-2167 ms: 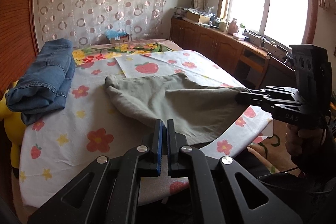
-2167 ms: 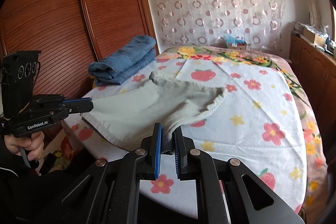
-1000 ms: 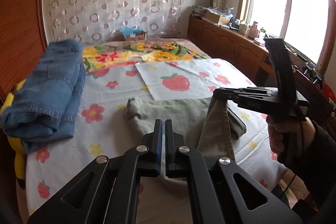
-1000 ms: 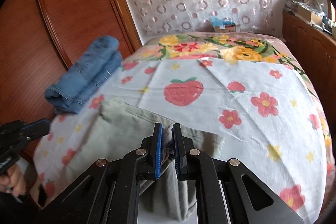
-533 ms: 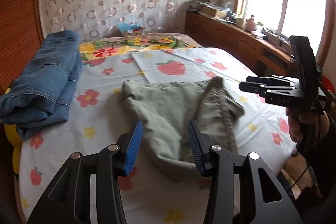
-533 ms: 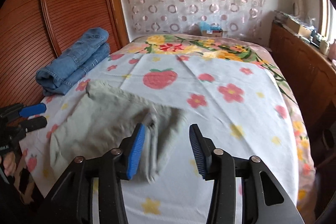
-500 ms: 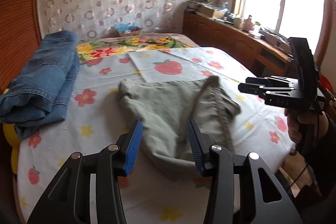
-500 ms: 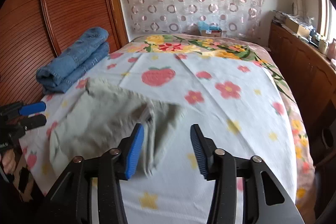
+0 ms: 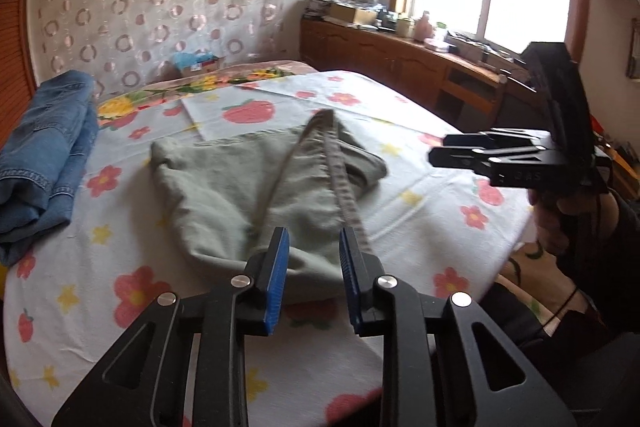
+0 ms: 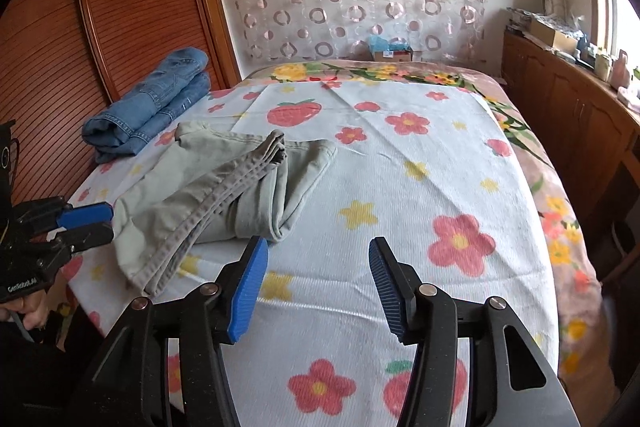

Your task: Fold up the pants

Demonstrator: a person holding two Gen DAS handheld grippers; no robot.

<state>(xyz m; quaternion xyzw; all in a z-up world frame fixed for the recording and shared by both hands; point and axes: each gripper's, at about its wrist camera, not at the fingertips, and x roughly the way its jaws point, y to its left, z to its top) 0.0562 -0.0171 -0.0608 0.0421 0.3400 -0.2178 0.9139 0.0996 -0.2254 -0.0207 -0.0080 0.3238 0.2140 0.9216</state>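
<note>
While your left gripper (image 9: 310, 269) closes narrow on nothing and your right gripper (image 10: 316, 285) spreads wide and empty, the grey-green pants (image 10: 224, 187) lie bunched on the floral bedsheet (image 10: 420, 195), with folded jeans (image 10: 152, 99) at their ten o'clock.

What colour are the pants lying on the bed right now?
Pale grey-green, plain; the pants show best in the right wrist view.

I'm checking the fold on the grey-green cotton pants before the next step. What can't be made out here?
- Grey-green cotton pants: near hem, left wrist view, behind the left gripper, whose jaws are closing.
- Layers beneath the top fold: right wrist view, covered by cloth.
- Folded blue denim jeans: cut off by the left edge.
</note>
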